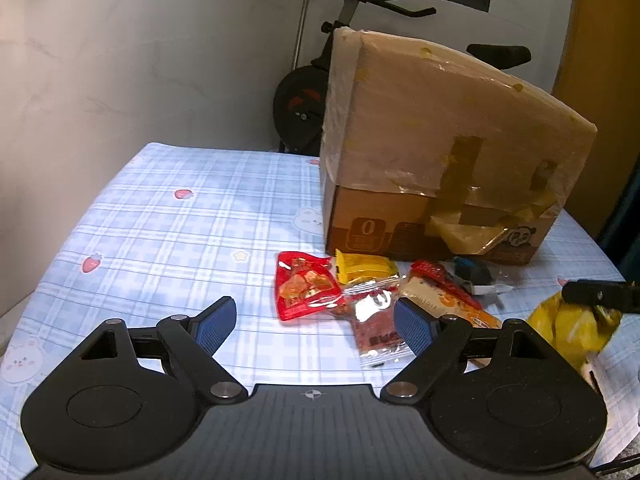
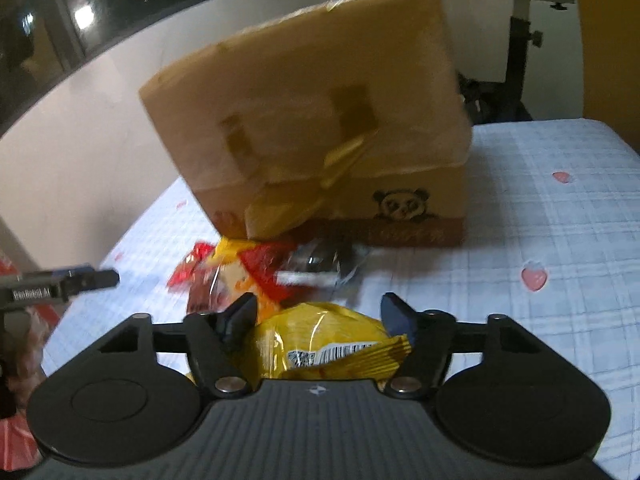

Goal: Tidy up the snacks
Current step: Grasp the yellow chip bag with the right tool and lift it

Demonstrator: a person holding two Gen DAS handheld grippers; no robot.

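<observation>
A pile of snack packets lies on the blue checked tablecloth (image 1: pixel 160 220) in front of a taped cardboard box (image 1: pixel 440 140): a red packet (image 1: pixel 306 288), a small yellow one (image 1: pixel 366 268), a clear packet of reddish pieces (image 1: pixel 376 328), an orange-and-white one (image 1: pixel 440 292) and a dark blue one (image 1: pixel 474 270). My left gripper (image 1: pixel 314 312) hangs open just before the pile, nothing between its fingers. A puffy yellow snack bag (image 2: pixel 320 340) fills the gap of my right gripper (image 2: pixel 319 304), both fingers against its sides. From the left wrist view the bag (image 1: pixel 568 328) shows at the right edge.
The box (image 2: pixel 312 120), with a panda print, stands at the back of the table. An exercise bike (image 1: pixel 304 100) and a white wall are behind it. The left gripper's finger (image 2: pixel 80 280) pokes in at the left of the right wrist view. Bare cloth stretches to the left.
</observation>
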